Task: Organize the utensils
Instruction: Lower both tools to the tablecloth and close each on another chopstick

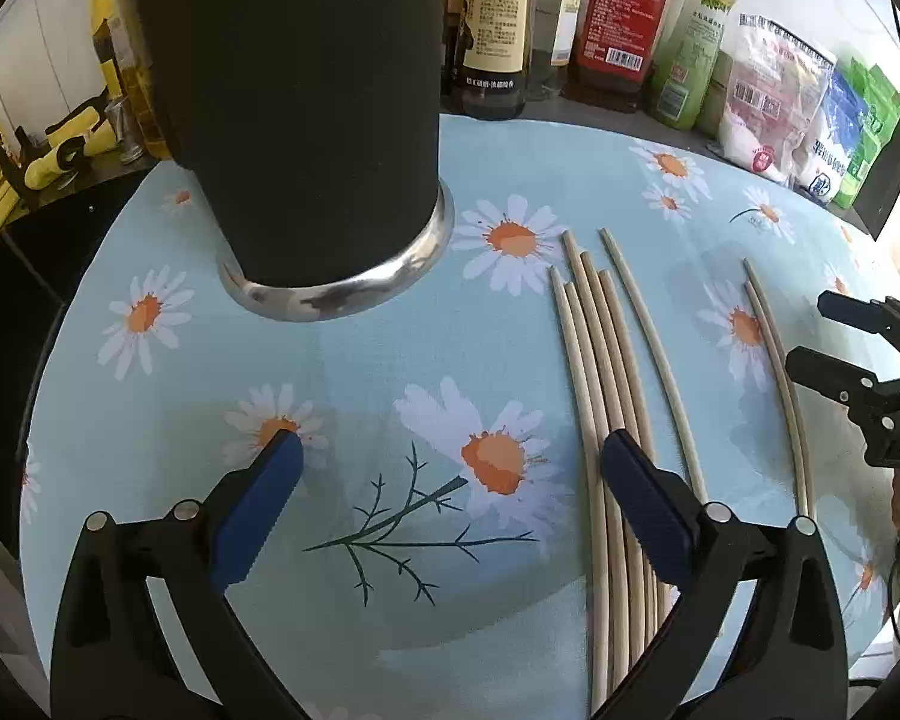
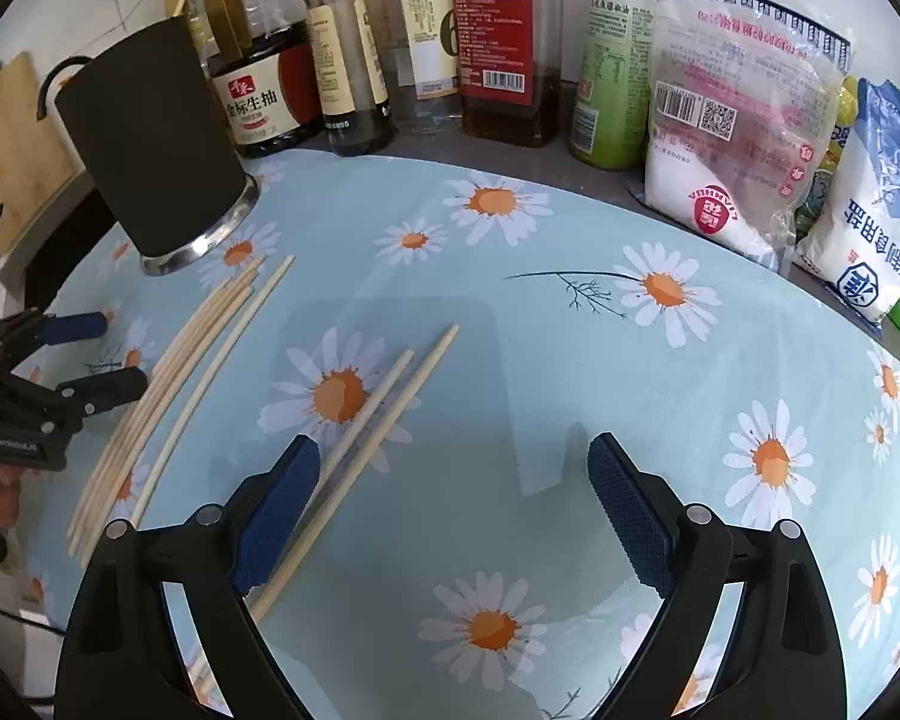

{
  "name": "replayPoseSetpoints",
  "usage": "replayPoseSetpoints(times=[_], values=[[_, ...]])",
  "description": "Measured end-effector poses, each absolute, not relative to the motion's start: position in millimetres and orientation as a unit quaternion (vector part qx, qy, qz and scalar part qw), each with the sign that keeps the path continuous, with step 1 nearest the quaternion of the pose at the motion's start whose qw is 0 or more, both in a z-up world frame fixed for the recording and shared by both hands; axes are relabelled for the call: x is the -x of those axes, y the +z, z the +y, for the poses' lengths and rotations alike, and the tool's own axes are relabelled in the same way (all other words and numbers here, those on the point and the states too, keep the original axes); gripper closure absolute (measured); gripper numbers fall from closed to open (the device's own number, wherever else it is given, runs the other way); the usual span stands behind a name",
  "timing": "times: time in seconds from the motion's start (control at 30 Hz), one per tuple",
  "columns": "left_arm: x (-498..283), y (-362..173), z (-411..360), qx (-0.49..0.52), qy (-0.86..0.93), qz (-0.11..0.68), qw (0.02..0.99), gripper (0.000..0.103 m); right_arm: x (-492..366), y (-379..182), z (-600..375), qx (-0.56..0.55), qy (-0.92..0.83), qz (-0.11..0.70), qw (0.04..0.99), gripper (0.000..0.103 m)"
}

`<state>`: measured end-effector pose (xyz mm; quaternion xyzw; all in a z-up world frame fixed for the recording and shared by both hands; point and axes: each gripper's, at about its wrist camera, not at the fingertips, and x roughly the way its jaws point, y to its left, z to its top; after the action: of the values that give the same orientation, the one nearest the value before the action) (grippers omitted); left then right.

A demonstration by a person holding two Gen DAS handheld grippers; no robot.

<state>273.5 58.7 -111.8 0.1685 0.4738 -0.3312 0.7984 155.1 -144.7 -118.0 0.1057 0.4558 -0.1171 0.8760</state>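
Both grippers are held low over a daisy-print tablecloth (image 2: pixel 510 228), jaws spread wide and nothing gripped. The left gripper (image 1: pixel 450 474) is positioned just short of a black utensil holder (image 1: pixel 306 120) with a steel base, its right finger over a bundle of wooden chopsticks (image 1: pixel 600 348). A separate pair of chopsticks (image 2: pixel 384 408) is seen lying well apart from that bundle, touched or overlapped by the left finger of the right gripper (image 2: pixel 453 480). Sauce bottles (image 2: pixel 498 42) and bags of seasoning (image 2: pixel 744 120) are lined up along the far edge.
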Motion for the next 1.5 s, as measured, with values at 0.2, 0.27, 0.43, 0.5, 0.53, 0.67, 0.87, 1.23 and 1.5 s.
replayPoseSetpoints(times=[0.2,0.27,0.43,0.5,0.53,0.67,0.87,1.23,1.5], values=[[-276.2,-111.7,56.1,-0.173,-0.329,0.48,0.794,0.004,-152.0,-122.7,-141.6,-0.11,-0.13,0.456,0.873,0.017],[-275.9,-112.1,56.5,-0.173,-0.329,0.481,0.794,0.004,-150.6,-122.6,-141.6,-0.107,-0.127,0.456,0.874,0.017],[-276.2,-112.0,56.6,-0.169,-0.32,0.483,0.797,0.004,-148.8,-120.6,-142.1,-0.098,-0.138,0.466,0.869,0.016],[-277.6,-111.5,55.7,-0.172,-0.317,0.492,0.793,0.004,-147.0,-121.2,-141.5,-0.111,-0.137,0.467,0.866,0.016],[-278.4,-111.3,55.0,-0.174,-0.317,0.495,0.79,0.004,-145.1,-121.6,-140.6,-0.124,-0.134,0.463,0.867,0.016],[-280.0,-111.2,53.9,-0.181,-0.319,0.5,0.784,0.004,-144.8,-121.4,-135.9,-0.115,-0.138,0.462,0.869,0.016],[-289.3,-113.2,53.0,-0.196,-0.301,0.51,0.781,0.005,-150.0,-120.1,-138.3,-0.111,-0.149,0.483,0.856,0.013],[-282.7,-114.2,56.5,-0.184,-0.291,0.502,0.794,0.005,-150.4,-123.0,-152.7,-0.135,-0.197,0.501,0.832,0.013],[-276.4,-103.0,57.0,-0.181,-0.292,0.511,0.788,0.054,-150.3,-118.0,-146.2,-0.129,-0.191,0.491,0.84,0.065]])
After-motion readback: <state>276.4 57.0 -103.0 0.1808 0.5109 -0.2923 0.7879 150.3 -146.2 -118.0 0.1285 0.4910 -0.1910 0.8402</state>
